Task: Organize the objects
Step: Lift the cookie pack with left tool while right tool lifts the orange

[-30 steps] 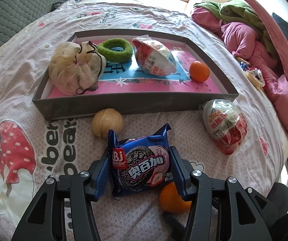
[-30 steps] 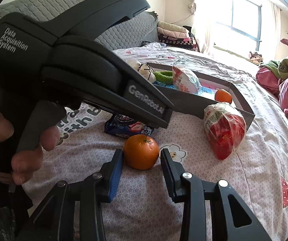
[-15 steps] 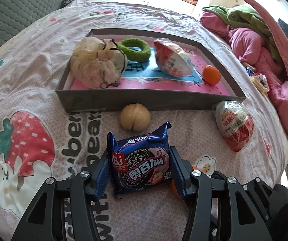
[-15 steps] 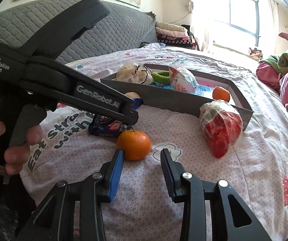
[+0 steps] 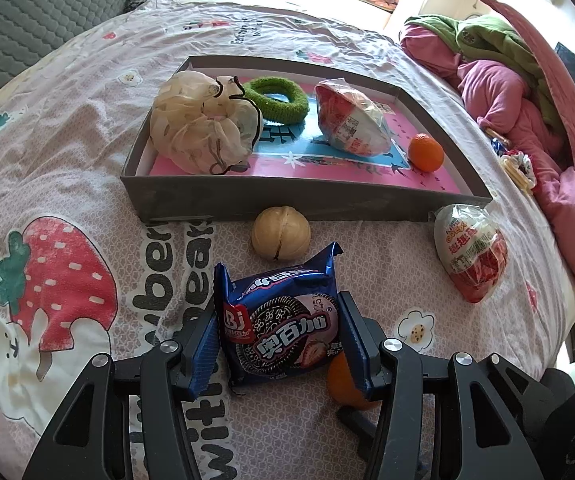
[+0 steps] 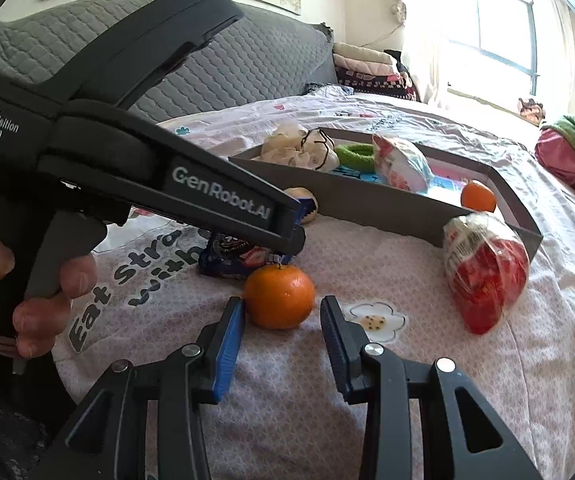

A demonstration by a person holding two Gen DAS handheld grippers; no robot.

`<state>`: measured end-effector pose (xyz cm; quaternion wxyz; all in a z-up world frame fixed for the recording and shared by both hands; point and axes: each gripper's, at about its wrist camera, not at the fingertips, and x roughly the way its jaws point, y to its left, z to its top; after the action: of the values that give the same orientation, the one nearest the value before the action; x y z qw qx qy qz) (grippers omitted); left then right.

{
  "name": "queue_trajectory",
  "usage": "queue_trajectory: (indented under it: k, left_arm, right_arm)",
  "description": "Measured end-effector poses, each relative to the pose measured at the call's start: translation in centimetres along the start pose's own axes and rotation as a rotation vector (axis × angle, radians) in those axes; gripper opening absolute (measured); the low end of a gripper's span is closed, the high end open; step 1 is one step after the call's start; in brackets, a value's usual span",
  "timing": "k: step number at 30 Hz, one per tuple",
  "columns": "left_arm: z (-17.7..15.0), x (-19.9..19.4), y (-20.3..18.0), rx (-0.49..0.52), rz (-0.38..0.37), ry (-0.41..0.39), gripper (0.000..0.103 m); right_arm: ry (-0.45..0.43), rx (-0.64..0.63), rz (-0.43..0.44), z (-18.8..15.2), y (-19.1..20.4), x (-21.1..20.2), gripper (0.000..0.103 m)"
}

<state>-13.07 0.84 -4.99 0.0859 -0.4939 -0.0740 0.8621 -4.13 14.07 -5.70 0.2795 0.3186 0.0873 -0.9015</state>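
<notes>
My left gripper [image 5: 278,332] is shut on a blue cookie packet [image 5: 283,300], which sits upright between its fingers above the bedspread. A loose orange [image 6: 279,294] lies on the bedspread just ahead of my right gripper [image 6: 282,314], whose jaws stand apart. The left fingertip is at the fruit's side, and the right one is clear of it. The grey tray [image 5: 307,200] holds a drawstring pouch [image 5: 203,132], a green scrunchie [image 5: 279,100], a wrapped snack [image 5: 351,124] and a small orange [image 5: 426,152].
A beige round ball [image 5: 281,232] lies against the tray's front wall. A second wrapped red snack [image 5: 469,252] lies by the tray's right corner. Pink and green bedding [image 5: 507,92] is piled at the right. A hand [image 6: 47,280] grips the left tool's handle.
In the left wrist view the tray and ball have slid to the right while the packet stays fixed between the fingers. The orange stays just ahead of the right fingertips.
</notes>
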Motion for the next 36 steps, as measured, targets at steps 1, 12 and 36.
queue_trajectory:
  k: [1,12,36]
  left_arm:
    - [0.0,0.0,0.0,0.002,0.001,0.001,0.056]
    - [0.0,-0.1,0.4,-0.008,-0.001,0.014,0.056]
    - [-0.8,-1.1,0.3,0.013,0.015,-0.011,0.055]
  right_arm:
    - [0.000,-0.006,0.003,0.1,0.0,0.2,0.039]
    - [-0.011,-0.028,0.011,1.2,0.4,1.7,0.039]
    - [-0.047,0.035,-0.080,0.8,-2.2,-0.8,0.038]
